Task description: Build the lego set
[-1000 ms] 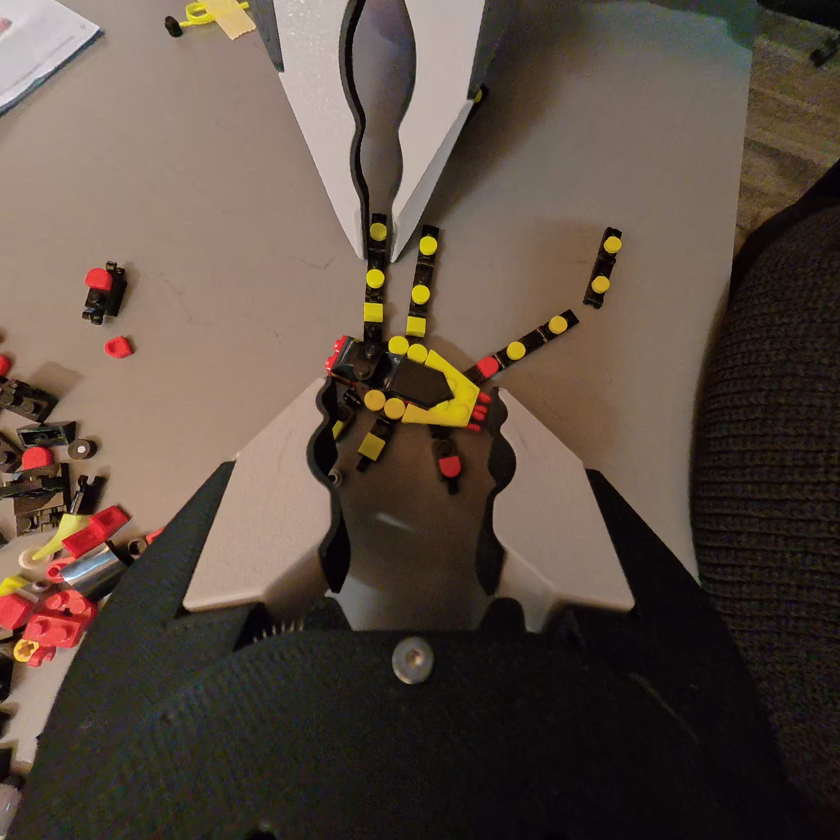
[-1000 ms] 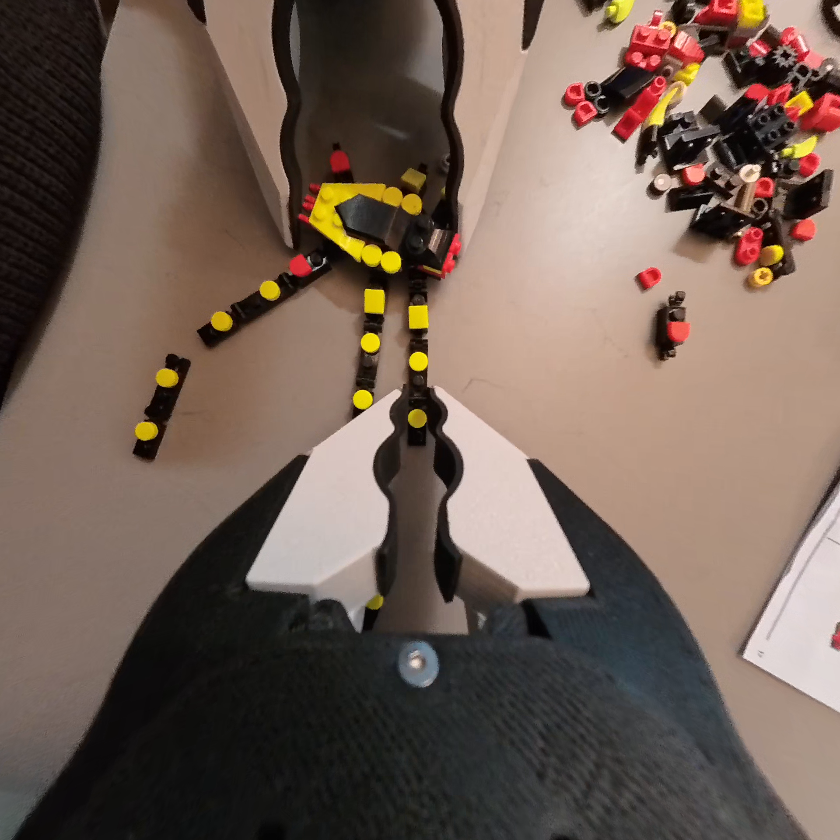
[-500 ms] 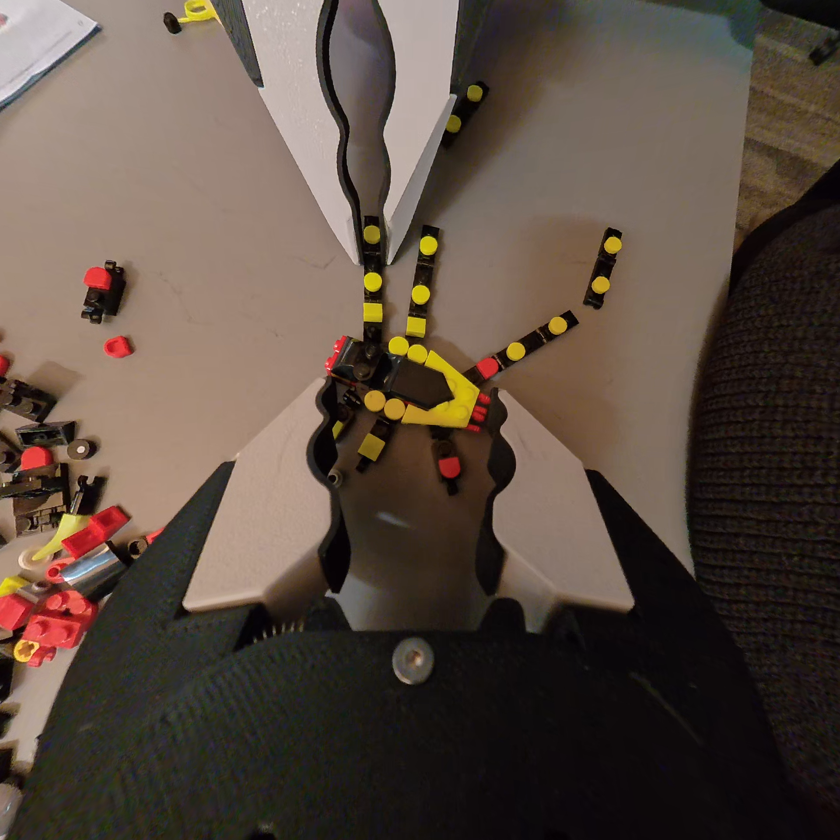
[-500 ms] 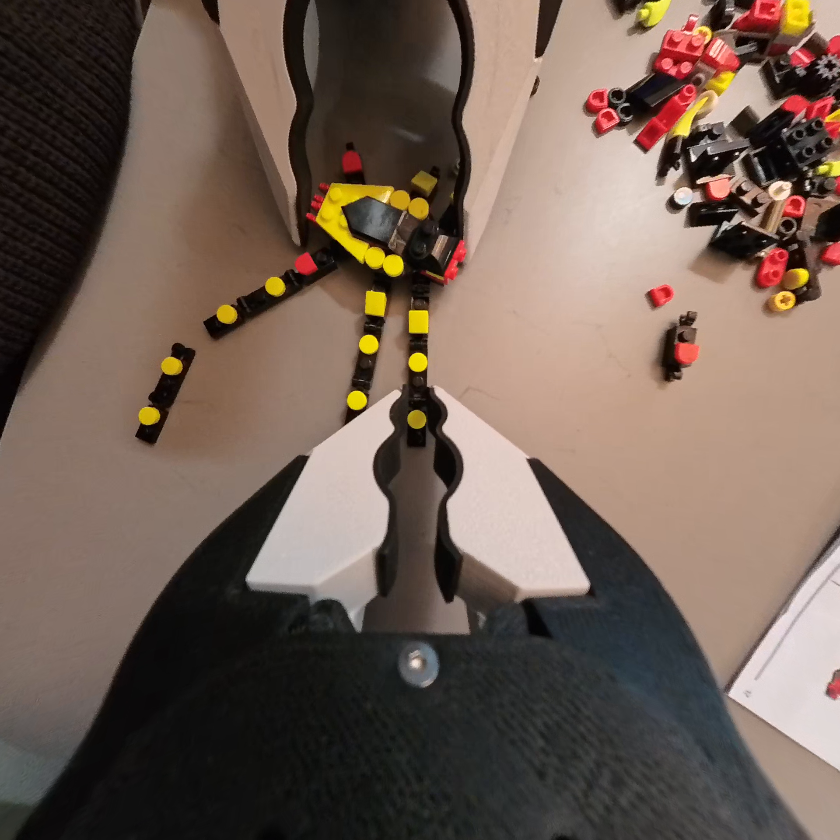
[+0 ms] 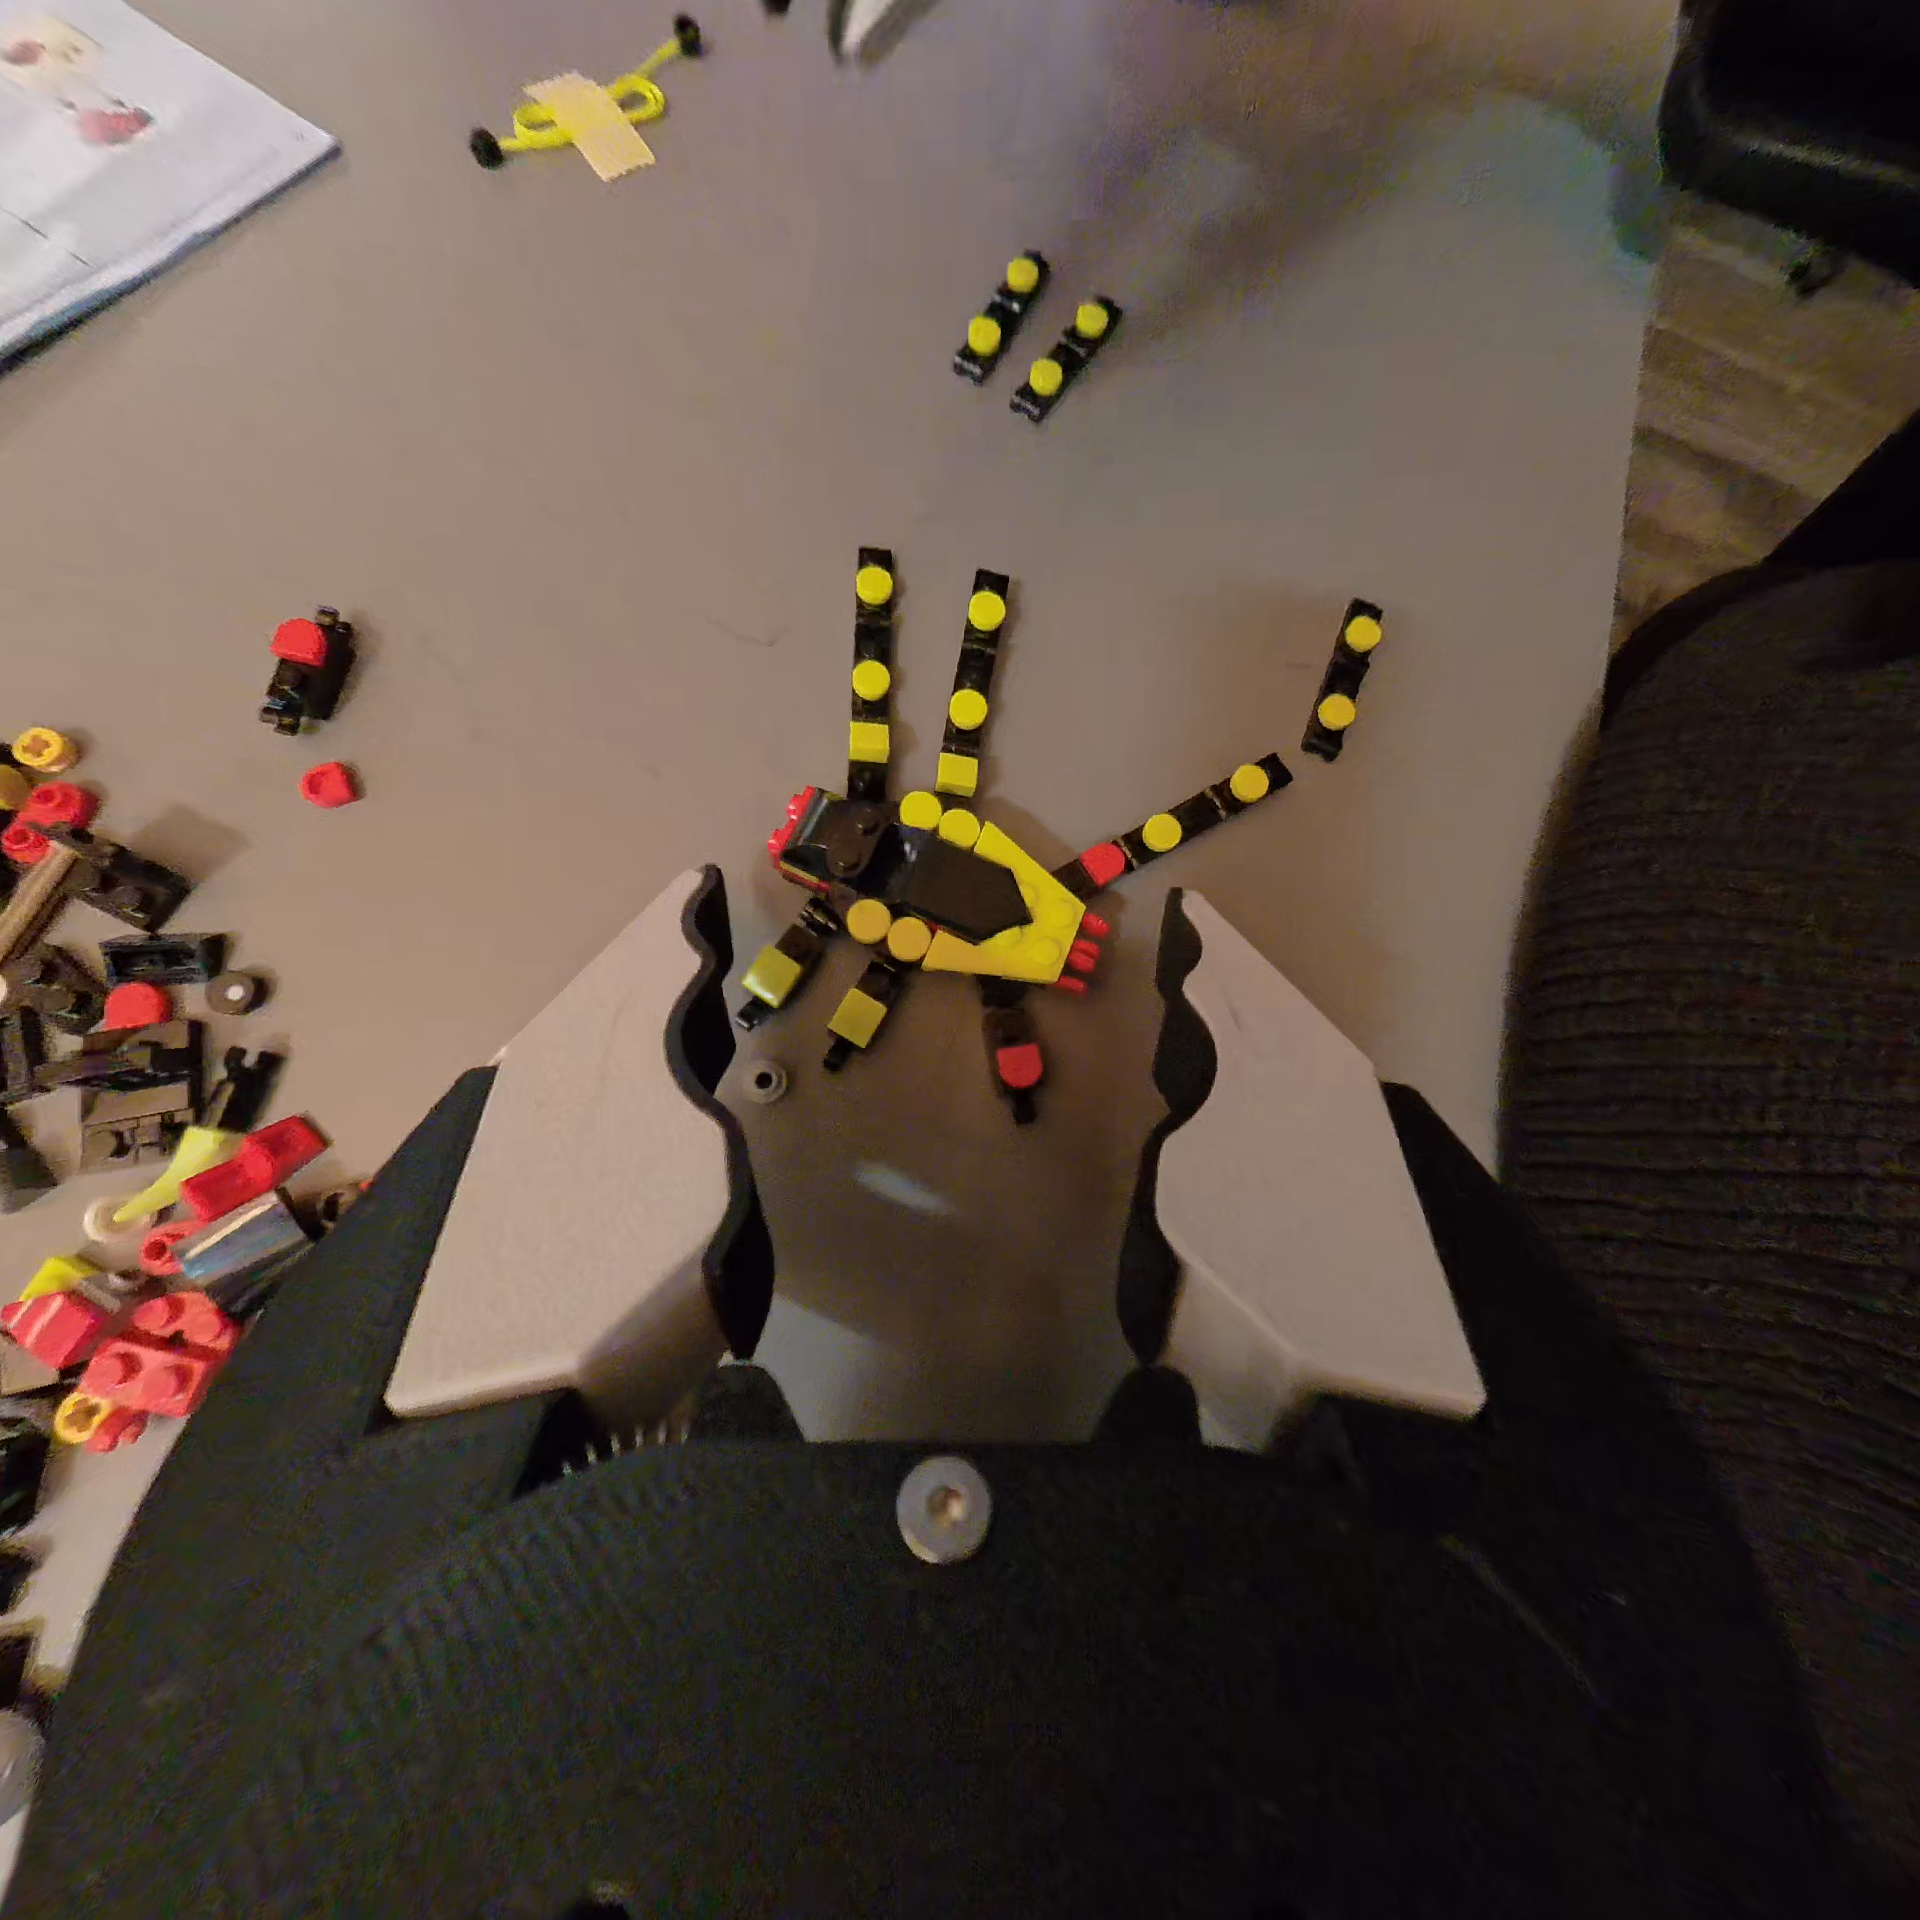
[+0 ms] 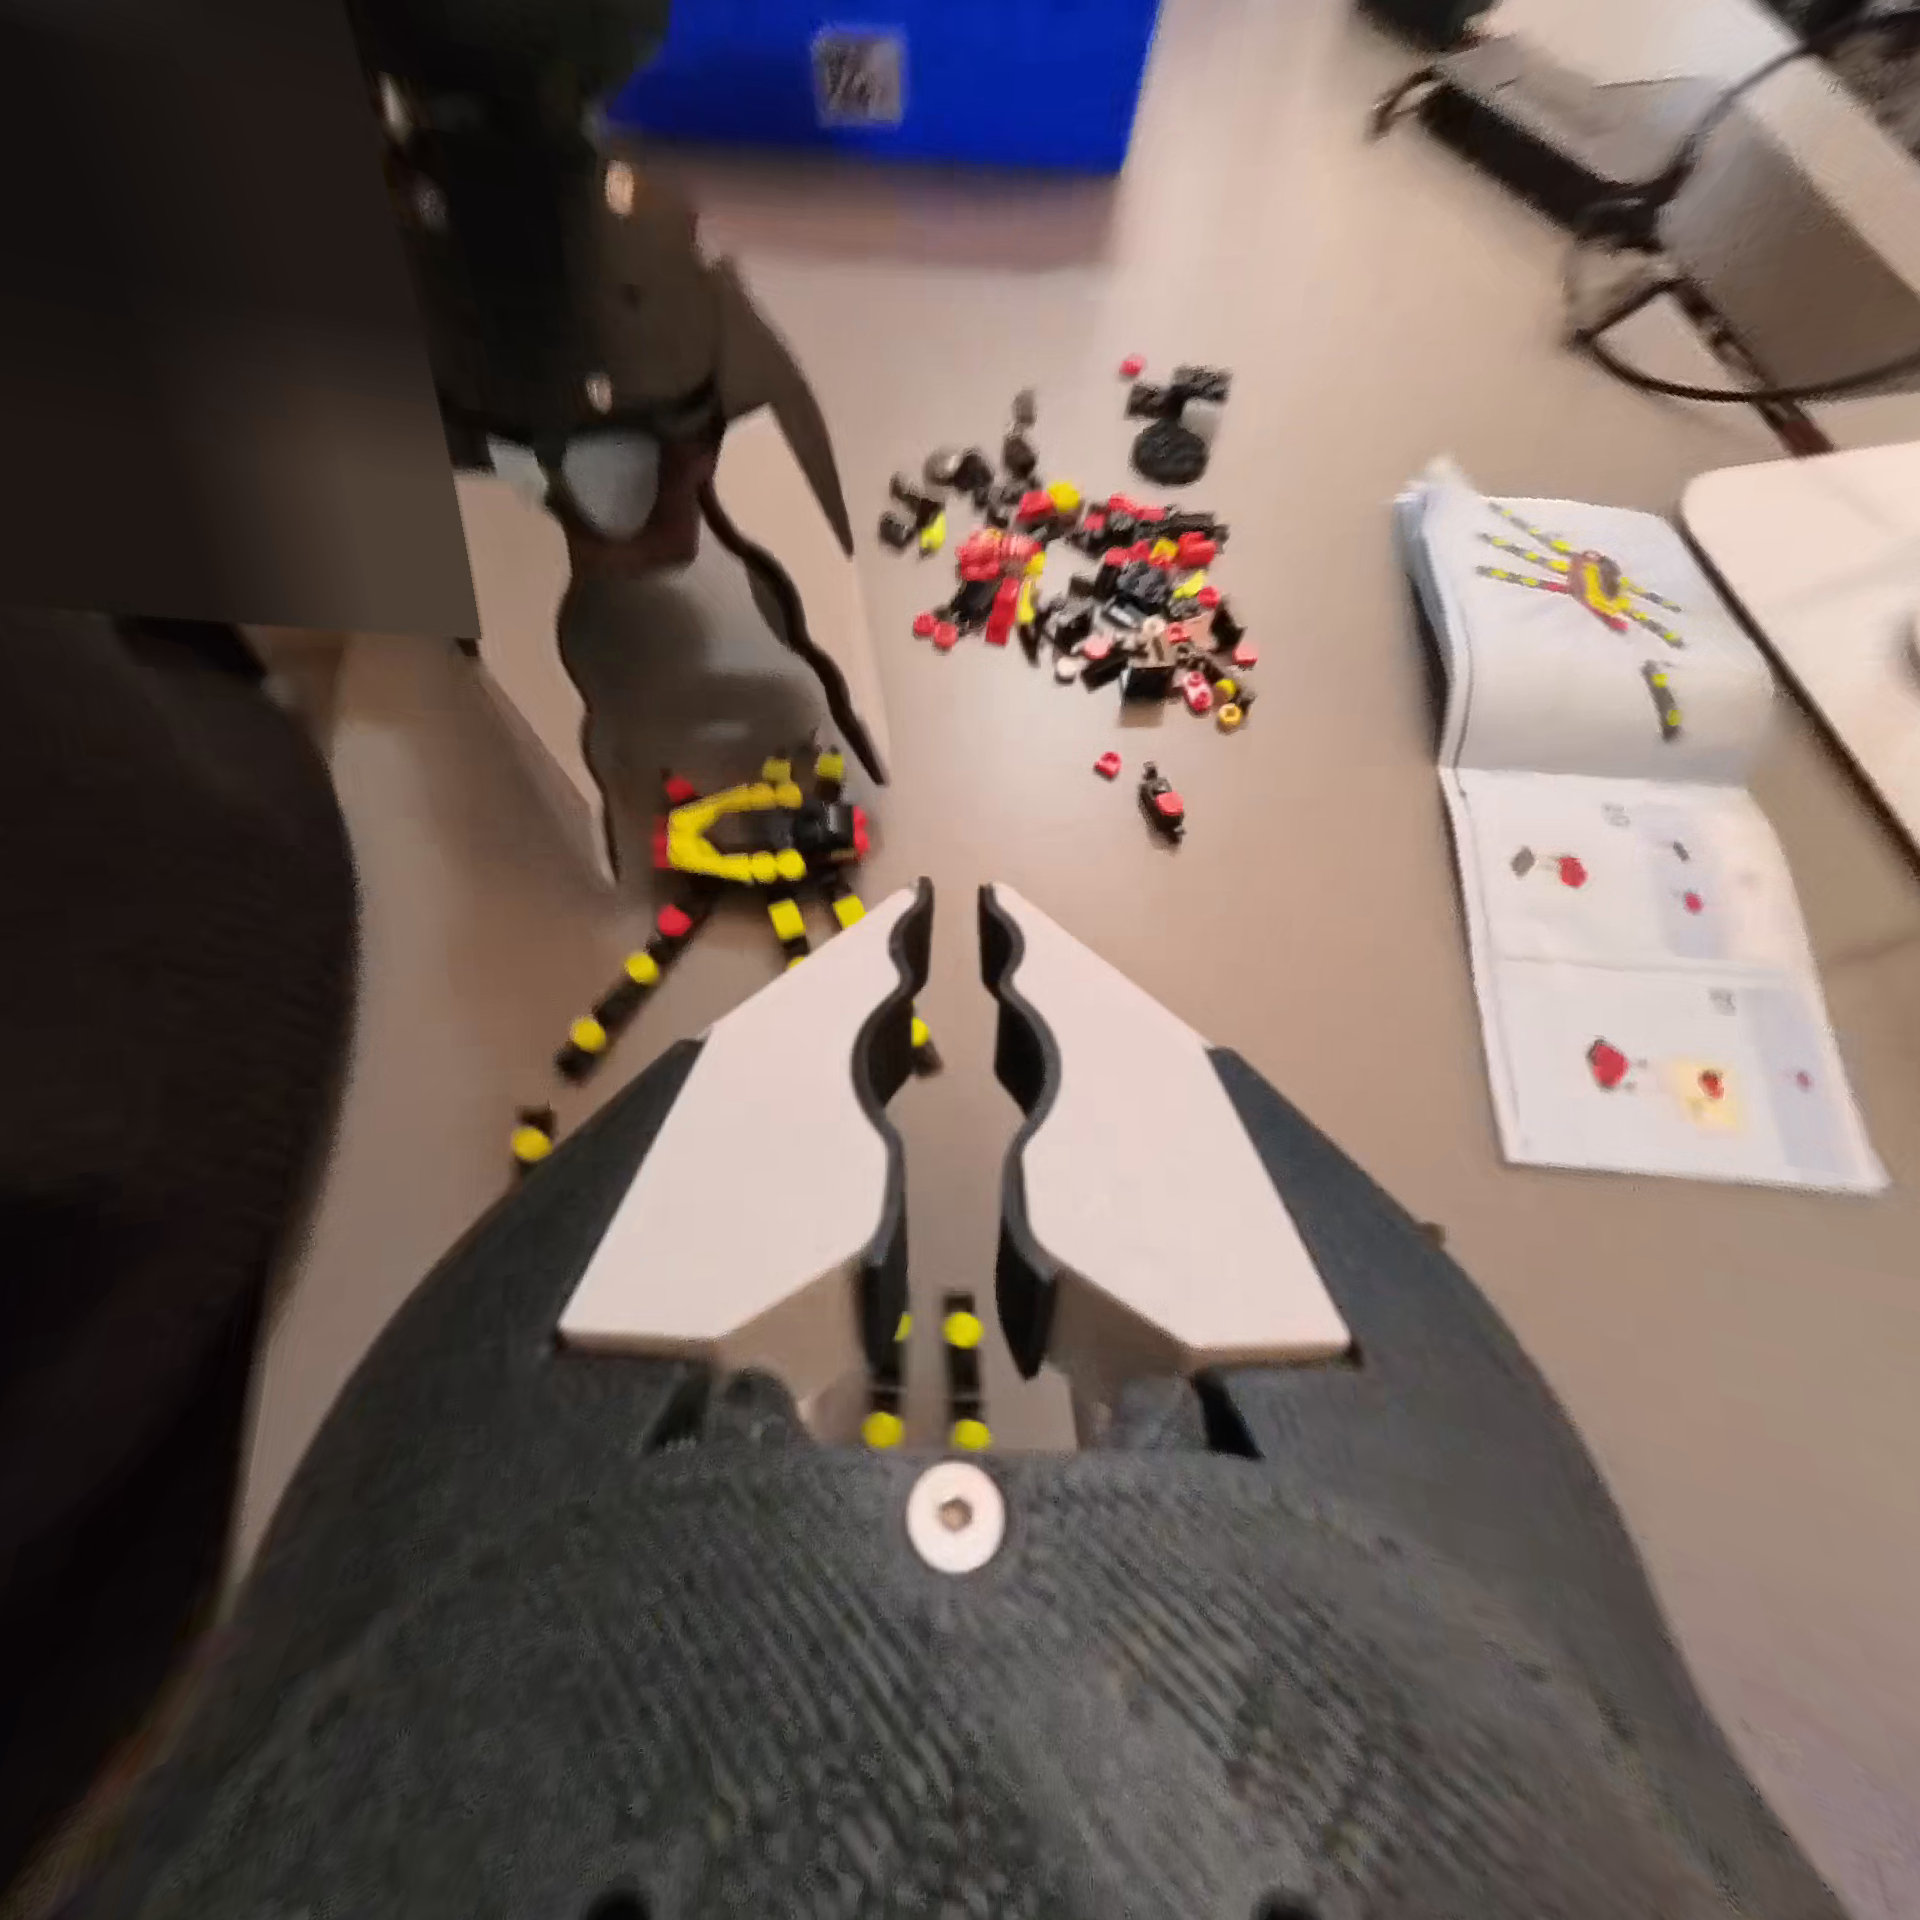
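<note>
The black, yellow and red spider model (image 5: 935,894) lies flat on the grey table (image 5: 520,468), with three long legs stretched away from me and short stubs toward me. My left gripper (image 5: 940,902) is open, its tips on either side of the body's near end and apart from it. A loose leg segment (image 5: 1340,675) lies right of the model, and two more segments (image 5: 1029,332) lie farther off. My right gripper (image 6: 953,888) is raised above the table, its jaws nearly closed and empty. The model (image 6: 758,831) shows blurred below and left of it.
A pile of loose bricks (image 5: 114,1091) lies on the left; it also shows in the right wrist view (image 6: 1091,603). A small black and red piece (image 5: 307,670), a yellow string part (image 5: 582,114) and the open instruction booklet (image 6: 1621,831) lie around. A dark knit sleeve (image 5: 1714,1039) is by the table's right edge. The loose leg segment (image 5: 1340,675) is about 9 cm from my left fingertips and 15 cm from my right.
My right gripper has let go of the long leg's tip and has lifted up and back, away from the model. My left gripper has opened wider and stands clear of the body.
</note>
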Motion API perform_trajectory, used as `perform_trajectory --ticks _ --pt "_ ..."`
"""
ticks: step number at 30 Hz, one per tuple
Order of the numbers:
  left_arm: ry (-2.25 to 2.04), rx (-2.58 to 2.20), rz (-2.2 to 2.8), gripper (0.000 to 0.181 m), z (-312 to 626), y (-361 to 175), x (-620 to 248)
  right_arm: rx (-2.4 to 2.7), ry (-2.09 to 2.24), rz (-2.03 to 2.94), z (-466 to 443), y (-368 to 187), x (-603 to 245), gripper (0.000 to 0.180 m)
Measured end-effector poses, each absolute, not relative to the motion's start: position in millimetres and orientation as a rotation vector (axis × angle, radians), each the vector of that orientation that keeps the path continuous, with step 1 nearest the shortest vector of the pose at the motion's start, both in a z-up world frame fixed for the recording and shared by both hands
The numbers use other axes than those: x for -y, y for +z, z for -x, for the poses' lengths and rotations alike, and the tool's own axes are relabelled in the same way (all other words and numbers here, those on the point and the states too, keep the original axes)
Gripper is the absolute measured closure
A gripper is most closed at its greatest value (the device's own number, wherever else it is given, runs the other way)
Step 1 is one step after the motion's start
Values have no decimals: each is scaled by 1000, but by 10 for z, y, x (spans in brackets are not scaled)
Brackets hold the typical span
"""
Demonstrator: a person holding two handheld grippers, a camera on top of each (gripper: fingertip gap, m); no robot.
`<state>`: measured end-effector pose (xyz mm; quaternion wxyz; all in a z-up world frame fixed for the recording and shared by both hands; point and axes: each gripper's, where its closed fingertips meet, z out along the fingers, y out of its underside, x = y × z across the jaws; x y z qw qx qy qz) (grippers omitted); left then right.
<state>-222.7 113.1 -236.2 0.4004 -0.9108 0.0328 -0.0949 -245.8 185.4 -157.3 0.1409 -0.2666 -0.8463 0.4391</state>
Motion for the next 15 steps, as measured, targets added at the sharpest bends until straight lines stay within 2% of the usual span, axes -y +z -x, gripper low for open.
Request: perform_trajectory --ticks 5,11,15 --pt "-275 20 2190 99 2329 -2199 -1206 2108 1577 917 2119 -1315 -1582 177" --pt "-329 108 2068 100 2397 -1994 -1263 2119 1459 1010 1981 -1674 -1586 169" --pt "-245 48 2123 101 2371 -2092 -1280 2143 1467 1054 2032 -1789 -1632 168"
